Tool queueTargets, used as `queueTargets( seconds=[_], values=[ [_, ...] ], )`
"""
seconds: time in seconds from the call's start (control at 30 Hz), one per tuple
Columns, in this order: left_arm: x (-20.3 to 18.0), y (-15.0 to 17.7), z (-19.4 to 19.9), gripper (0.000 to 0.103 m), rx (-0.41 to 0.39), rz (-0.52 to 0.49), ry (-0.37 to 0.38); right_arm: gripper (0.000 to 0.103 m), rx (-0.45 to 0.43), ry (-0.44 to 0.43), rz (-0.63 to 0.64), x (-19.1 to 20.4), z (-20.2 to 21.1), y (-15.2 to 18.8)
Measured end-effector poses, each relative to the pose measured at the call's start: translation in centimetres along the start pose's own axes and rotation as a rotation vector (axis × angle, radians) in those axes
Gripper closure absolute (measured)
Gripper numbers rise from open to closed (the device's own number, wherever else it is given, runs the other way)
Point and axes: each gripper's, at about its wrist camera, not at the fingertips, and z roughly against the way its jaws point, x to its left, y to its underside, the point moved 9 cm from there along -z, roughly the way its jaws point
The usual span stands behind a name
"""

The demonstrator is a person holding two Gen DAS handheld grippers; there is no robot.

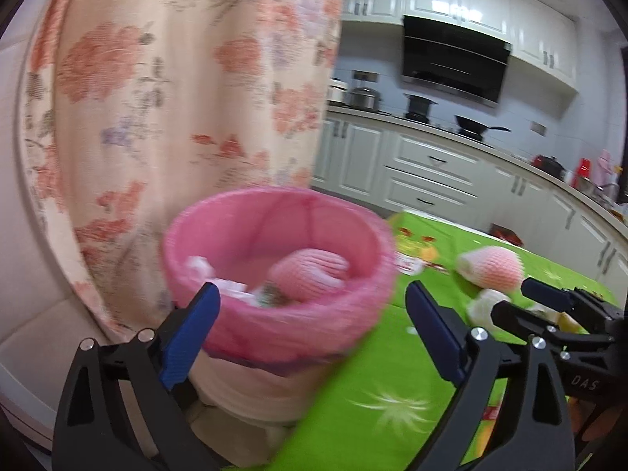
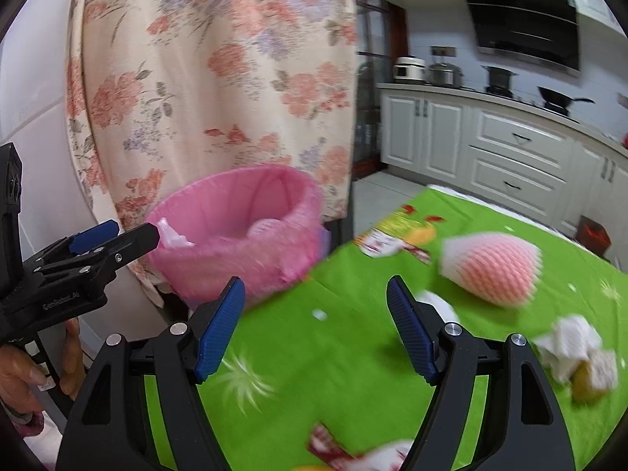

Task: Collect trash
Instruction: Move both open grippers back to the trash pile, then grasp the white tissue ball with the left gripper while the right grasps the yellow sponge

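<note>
**Inspector:** Starting with the trash itself: the pink-lined bin (image 1: 274,274) stands just off the near-left edge of the tabletop (image 1: 353,373), in front of a floral curtain (image 1: 176,98). Inside it lie a pink foam fruit sleeve (image 1: 310,271), some crumpled white paper (image 1: 198,267) and a darker scrap I cannot identify through the blur.

**Clerk:** So part of the job is done. What is left out?

**Inspector:** On the green cloth, a second foam net sleeve (image 2: 490,267), white at one end and pink at the other, lies well apart from the bin. Nearer the edge sits a wad of white tissue (image 2: 573,345) touching something yellowish, possibly fruit peel. By my judgement the collection is roughly half complete; those pieces remain.

**Clerk:** And the tools?

**Inspector:** The left tool (image 1: 314,329) stands wide open, jaws framing the bin's near rim, nothing between the pads. The right tool (image 2: 316,333) is likewise spread, empty, over bare green cloth with the remaining sleeve ahead and to its right. Neither one grips or touches any item.

**Clerk:** Anything else in range?

**Inspector:** Kitchen cabinets (image 2: 510,149) and a range hood (image 2: 522,23) behind, unrelated.
</note>
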Motion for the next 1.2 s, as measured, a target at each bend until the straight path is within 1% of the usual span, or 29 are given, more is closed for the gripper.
queueTargets(
  seconds=[0.23,0.4,0.53,0.67,0.8,0.97,1.03,1.2],
  values=[
    [-6.8,2.4,-0.2,0.007,0.068,-0.063,0.108,0.032,-0.007,0.085,-0.115,-5.9,3.7,2.7],
    [-11.5,4.7,-0.1,0.007,0.120,-0.125,0.166,0.032,-0.006,0.162,-0.198,-10.4,6.0,5.1],
    [-14.1,6.0,-0.2,0.007,0.149,-0.174,0.199,0.032,-0.003,0.220,-0.242,-13.3,7.3,6.6],
    [-16.2,7.2,-0.3,0.007,0.174,-0.214,0.222,0.032,0.019,0.300,-0.284,-16.9,8.3,7.9],
    [-18.2,8.2,-0.5,0.007,0.200,-0.250,0.242,0.032,0.045,0.358,-0.334,-20.2,8.8,9.1],
    [-20.2,8.9,-1.2,0.007,0.216,-0.281,0.267,0.032,0.068,0.408,-0.359,-23.0,8.4,9.4],
    [-21.1,9.0,-1.8,0.007,0.218,-0.295,0.271,0.032,0.078,0.415,-0.360,-23.8,8.1,9.4],
    [-22.3,8.9,-3.0,0.007,0.230,-0.280,0.291,0.032,0.126,0.421,-0.350,-24.8,6.5,9.3]
  ],
)
